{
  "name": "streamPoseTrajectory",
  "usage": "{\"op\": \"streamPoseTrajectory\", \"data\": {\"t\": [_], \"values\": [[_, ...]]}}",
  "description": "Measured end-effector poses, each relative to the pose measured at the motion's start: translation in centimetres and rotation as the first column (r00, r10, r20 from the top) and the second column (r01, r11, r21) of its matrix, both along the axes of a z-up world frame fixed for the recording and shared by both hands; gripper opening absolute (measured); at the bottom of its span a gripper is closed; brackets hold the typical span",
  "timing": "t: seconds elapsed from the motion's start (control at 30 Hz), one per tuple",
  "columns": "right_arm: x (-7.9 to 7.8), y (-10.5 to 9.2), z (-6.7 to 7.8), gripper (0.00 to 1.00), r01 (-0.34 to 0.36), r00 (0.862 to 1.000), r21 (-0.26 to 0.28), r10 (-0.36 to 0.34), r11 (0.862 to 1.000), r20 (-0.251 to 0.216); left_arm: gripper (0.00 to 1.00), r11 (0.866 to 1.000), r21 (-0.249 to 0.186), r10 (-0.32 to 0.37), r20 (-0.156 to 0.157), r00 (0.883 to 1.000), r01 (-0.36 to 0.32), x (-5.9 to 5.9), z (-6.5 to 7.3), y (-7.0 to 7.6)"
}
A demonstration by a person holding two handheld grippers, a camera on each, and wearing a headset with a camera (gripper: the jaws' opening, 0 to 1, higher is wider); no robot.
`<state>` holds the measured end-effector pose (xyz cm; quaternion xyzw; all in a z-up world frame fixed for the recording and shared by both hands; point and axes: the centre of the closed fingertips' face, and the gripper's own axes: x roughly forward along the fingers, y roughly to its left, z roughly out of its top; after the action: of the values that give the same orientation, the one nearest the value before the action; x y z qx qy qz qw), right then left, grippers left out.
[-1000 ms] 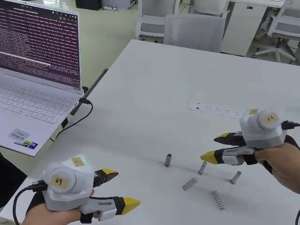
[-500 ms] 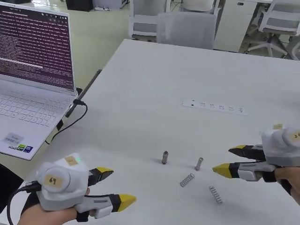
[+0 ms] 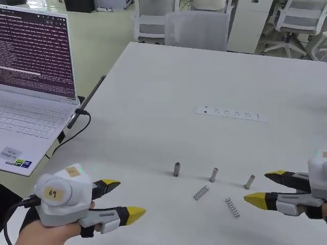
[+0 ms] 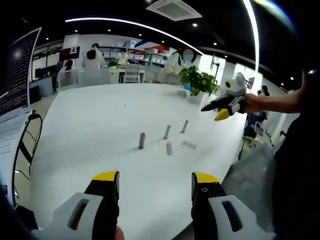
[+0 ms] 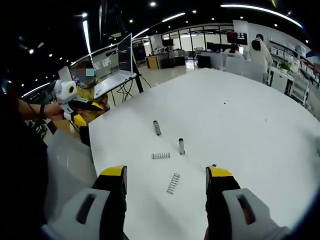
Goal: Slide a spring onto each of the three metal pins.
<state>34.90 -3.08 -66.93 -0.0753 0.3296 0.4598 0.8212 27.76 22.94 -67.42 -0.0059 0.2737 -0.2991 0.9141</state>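
Open and empty: left gripper [image 3: 126, 198], right gripper [image 3: 260, 187]. Two loose springs [image 3: 201, 192] near table [image 3: 168, 102] front edge, just beside right gripper.

Only bit I can actually read is "69" on the round sticker [image 3: 52, 193] on the left gripper [image 3: 127, 198]. The laptop screen [image 3: 31, 53] text is way too tiny.

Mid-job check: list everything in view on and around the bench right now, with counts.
metal pins: three, silver, upright in a row, near middle of the table; the leftmost appears to carry a spring
loose springs: two, silver, lying just in front of the pins
power strip: one, white, beyond the pins
table: one, white
laptop: one, silver, open, left of the table
cable: one, black, at the laptop's right side
chairs: several, grey and white, past the far end
left gripper: one, white, yellow tips, open, near left
right gripper: one, same colours, open, right of the pins
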Motion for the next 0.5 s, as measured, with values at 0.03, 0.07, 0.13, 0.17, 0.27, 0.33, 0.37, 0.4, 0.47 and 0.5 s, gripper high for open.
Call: {"op": "streamPoseTrajectory", "data": {"t": [0.03,0.07,0.13,0.17,0.27,0.33,0.37,0.4,0.47,0.5], "values": [[-0.2,-0.2,-0.1,0.62,0.007,1.0,0.005,-0.007,1.0,-0.002,0.53,1.0,-0.001,0.002,0.0,1.0,-0.002,0.0,0.1,0.0],[-0.4,-0.3,-0.1,0.63,0.014,1.0,0.008,-0.014,1.0,-0.003,0.53,1.0,-0.002,0.003,0.001,1.0,-0.003,0.1,0.1,0.1],[-0.9,-0.4,-0.3,0.63,0.027,1.0,0.015,-0.026,1.0,-0.009,0.53,1.0,0.0,0.005,0.001,1.0,-0.005,0.1,0.1,0.1],[-1.2,-0.5,-0.5,0.63,0.032,0.999,0.02,-0.032,0.999,-0.014,0.53,1.0,-0.002,0.005,0.001,1.0,-0.005,0.2,0.1,0.2],[-1.8,-0.8,-1.1,0.64,0.04,0.999,0.027,-0.04,0.999,-0.026,0.53,1.0,0.001,0.004,0.001,1.0,-0.004,0.2,0.0,0.2],[-2.1,-1.0,-1.6,0.64,0.045,0.999,0.028,-0.045,0.999,-0.031,0.53,1.0,0.0,0.005,0.001,1.0,-0.005,0.2,0.0,0.2],[-2.5,-1.0,-1.7,0.65,0.049,0.998,0.029,-0.049,0.998,-0.032,0.53,1.0,-0.002,0.006,0.001,1.0,-0.006,0.2,0.0,0.2],[-2.7,-1.0,-1.9,0.65,0.053,0.998,0.03,-0.052,0.998,-0.035,0.53,1.0,-0.002,0.008,0.001,1.0,-0.008,0.2,0.0,0.2],[-3.2,-0.9,-2.1,0.65,0.065,0.997,0.038,-0.063,0.997,-0.041,0.53,1.0,-0.003,0.009,0.001,1.0,-0.009,0.2,0.1,0.2],[-3.5,-0.8,-2.2,0.65,0.069,0.997,0.042,-0.067,0.997,-0.045,0.53,1.0,-0.003,0.009,0.0,1.0,-0.009,0.1,0.0,0.1]]}}
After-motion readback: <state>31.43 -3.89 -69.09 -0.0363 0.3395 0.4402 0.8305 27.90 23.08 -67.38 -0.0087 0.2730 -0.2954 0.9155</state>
